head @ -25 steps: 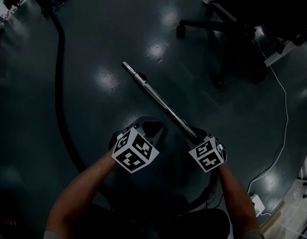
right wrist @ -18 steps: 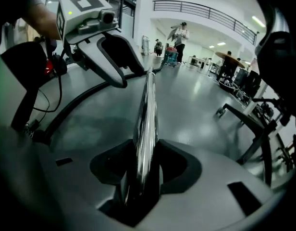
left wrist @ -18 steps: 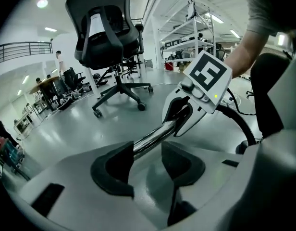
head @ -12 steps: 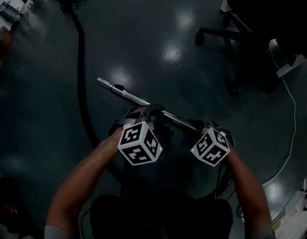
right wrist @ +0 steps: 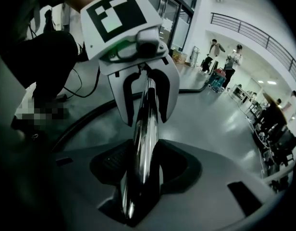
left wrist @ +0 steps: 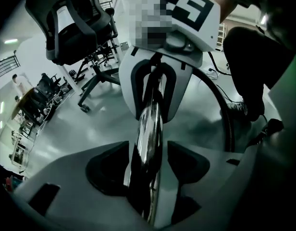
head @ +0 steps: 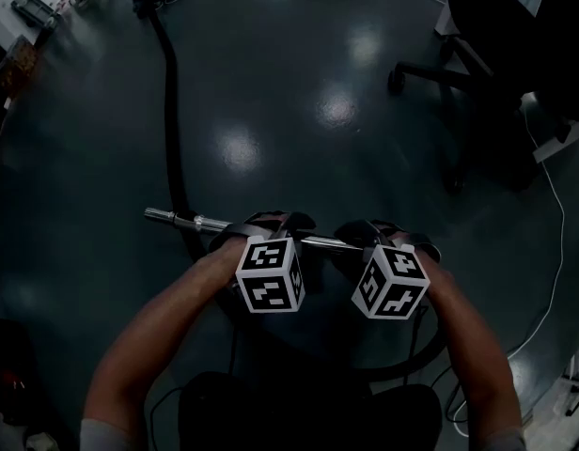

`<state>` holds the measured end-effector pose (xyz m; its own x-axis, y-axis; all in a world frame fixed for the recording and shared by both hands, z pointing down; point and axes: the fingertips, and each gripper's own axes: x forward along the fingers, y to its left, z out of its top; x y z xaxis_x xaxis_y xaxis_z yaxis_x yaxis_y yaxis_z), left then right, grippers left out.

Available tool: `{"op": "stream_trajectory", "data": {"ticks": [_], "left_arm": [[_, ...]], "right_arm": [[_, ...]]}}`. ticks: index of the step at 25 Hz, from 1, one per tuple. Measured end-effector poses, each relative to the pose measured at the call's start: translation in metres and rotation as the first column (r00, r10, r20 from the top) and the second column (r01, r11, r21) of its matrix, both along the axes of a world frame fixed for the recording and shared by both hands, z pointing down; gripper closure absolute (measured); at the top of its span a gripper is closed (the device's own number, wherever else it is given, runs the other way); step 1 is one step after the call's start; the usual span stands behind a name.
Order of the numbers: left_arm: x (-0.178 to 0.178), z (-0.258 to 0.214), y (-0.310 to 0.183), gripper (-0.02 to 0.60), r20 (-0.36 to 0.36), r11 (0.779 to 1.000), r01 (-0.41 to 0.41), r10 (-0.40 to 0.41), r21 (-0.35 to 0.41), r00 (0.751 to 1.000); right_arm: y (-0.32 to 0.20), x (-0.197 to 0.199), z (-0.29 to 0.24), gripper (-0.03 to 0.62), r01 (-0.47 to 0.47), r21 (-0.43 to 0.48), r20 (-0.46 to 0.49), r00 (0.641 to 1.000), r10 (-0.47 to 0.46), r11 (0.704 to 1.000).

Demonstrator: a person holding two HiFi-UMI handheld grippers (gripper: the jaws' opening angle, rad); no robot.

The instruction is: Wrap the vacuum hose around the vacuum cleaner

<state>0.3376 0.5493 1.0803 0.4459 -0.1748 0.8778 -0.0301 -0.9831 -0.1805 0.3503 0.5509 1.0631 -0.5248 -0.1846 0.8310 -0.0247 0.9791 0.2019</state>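
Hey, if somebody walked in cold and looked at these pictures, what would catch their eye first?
First, the shiny metal wand held crosswise mid-frame in the head view: the right tongs are clamped on it, while the left tongs have just been opening, the wand between them. Then the black hose snaking across the glossy floor toward the upper left.
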Motion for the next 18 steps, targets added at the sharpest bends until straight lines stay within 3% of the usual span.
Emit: {"op": "stream_trajectory", "data": {"ticks": [3,5,8,13,18], "left_arm": [[-0.004,0.003,0.011,0.330,0.006,0.999,0.005,-0.005,-0.052,1.000],[-0.007,0.000,0.017,0.398,0.010,0.995,0.019,-0.018,-0.102,1.000],[-0.011,-0.006,0.024,0.416,0.025,0.989,0.027,-0.024,-0.142,0.999],[-0.018,-0.016,0.025,0.419,0.042,0.994,0.028,-0.024,-0.108,0.999],[-0.018,-0.025,0.022,0.419,0.061,0.996,0.033,-0.028,-0.084,0.998]], "right_arm": [[0.011,-0.011,-0.007,0.421,0.051,0.006,0.017,0.999,-0.051,0.999],[0.016,-0.015,-0.011,0.421,0.073,0.006,0.019,0.997,-0.073,0.997],[0.021,-0.018,-0.017,0.421,0.099,-0.023,0.028,0.995,-0.098,0.995],[0.024,-0.024,-0.032,0.421,0.097,-0.169,0.103,0.991,-0.080,0.981],[0.022,-0.021,-0.048,0.418,0.098,-0.214,0.157,0.985,-0.065,0.972]]}}
